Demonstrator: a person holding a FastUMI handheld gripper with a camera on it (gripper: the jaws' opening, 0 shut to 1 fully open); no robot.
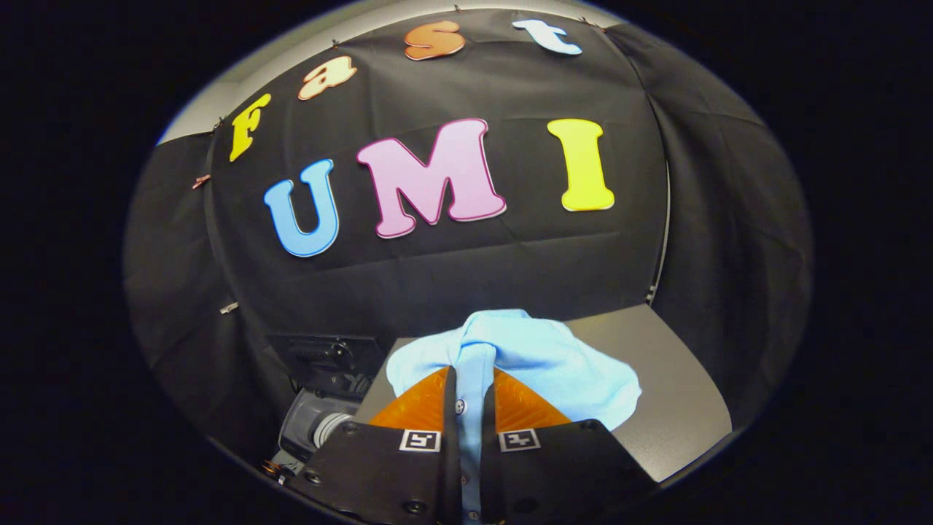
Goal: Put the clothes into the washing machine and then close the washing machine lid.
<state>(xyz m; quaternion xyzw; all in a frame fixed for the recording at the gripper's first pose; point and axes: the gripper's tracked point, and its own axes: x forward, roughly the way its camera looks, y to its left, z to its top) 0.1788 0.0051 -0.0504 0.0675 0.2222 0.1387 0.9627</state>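
- As I look fwd along the gripper [470,397], its two fingers are clenched close together on a strip of light blue knit shirt w/ a buttoned placket [525,357]; both fingers press the fabric from either side.
- One small button [460,406] of the placket sits in the narrow gap btwn the fingers, and the strip of cloth runs down btwn them toward the gripper body.
- Rest of the shirt bunches up just ahead of and above the fingertips, spilling wider to the right side than to the left.
- Shirt hangs over a flat grey surface [670,394] that extends beyond and to the right of the fingers; I can't tell whether this is the washing machine lid or a table top.
- I can't tell whether the cloth touches that surface or is lifted off it.
- Left of the fingers and lower down, a grey cylindrical part w/ a dark housing [317,423] sits beside the grey surface; too dim to say what it is.
- Black cloth booth wall [510,270] stands behind everything, well beyond the shirt.
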